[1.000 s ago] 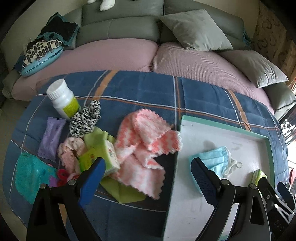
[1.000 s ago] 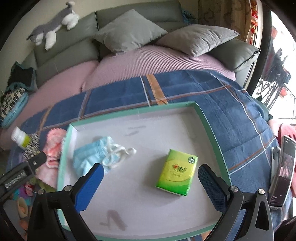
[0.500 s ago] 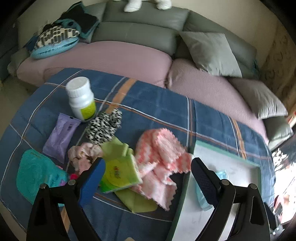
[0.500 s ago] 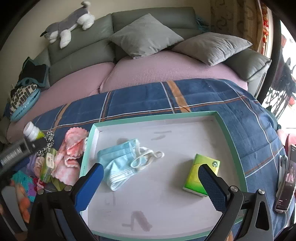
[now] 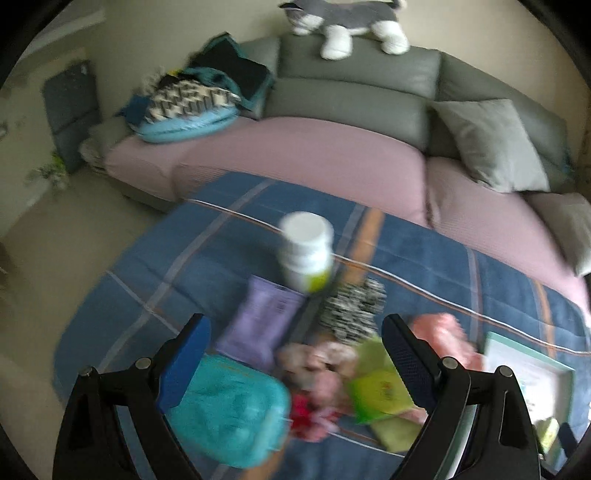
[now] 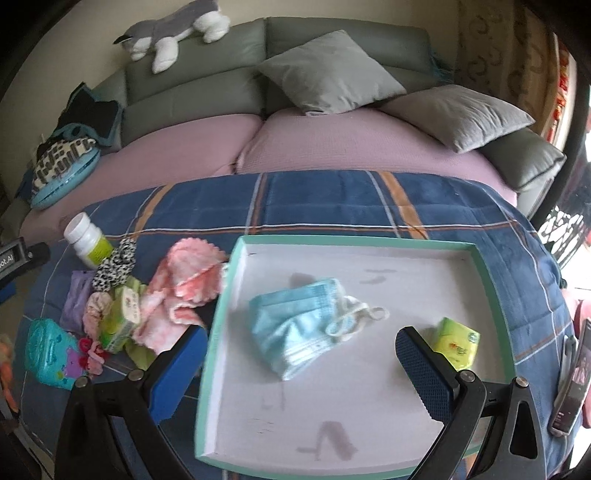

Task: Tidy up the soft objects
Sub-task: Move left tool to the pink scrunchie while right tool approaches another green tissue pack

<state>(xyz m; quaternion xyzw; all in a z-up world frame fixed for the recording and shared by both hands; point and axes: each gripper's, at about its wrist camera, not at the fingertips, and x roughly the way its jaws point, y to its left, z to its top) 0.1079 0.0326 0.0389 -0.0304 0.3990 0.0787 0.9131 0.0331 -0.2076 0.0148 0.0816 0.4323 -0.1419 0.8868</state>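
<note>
A white tray with a teal rim (image 6: 491, 288) lies on a blue plaid blanket and holds a blue face mask (image 6: 295, 321) and a green tissue pack (image 6: 458, 345). Left of the tray lie a pink cloth (image 6: 184, 291), a second green tissue pack (image 6: 123, 314), a leopard scrunchie (image 6: 112, 269), a purple packet (image 5: 262, 321) and a teal wipes pack (image 5: 229, 413). My left gripper (image 5: 295, 369) hovers open above this pile, holding nothing; its view is blurred. My right gripper (image 6: 299, 373) hangs open over the tray's near side, empty.
A white pill bottle (image 5: 306, 251) stands behind the pile. Beyond the blanket is a sofa with pink seat covers (image 6: 332, 144), grey pillows (image 6: 325, 74) and a plush dog (image 6: 173, 27) on its back. A phone (image 6: 572, 376) lies at the blanket's right edge.
My left gripper has swung left, from over the tray edge and pink cloth to over the pile. My right gripper has drawn back and left, so the tissue pack sits by its right finger.
</note>
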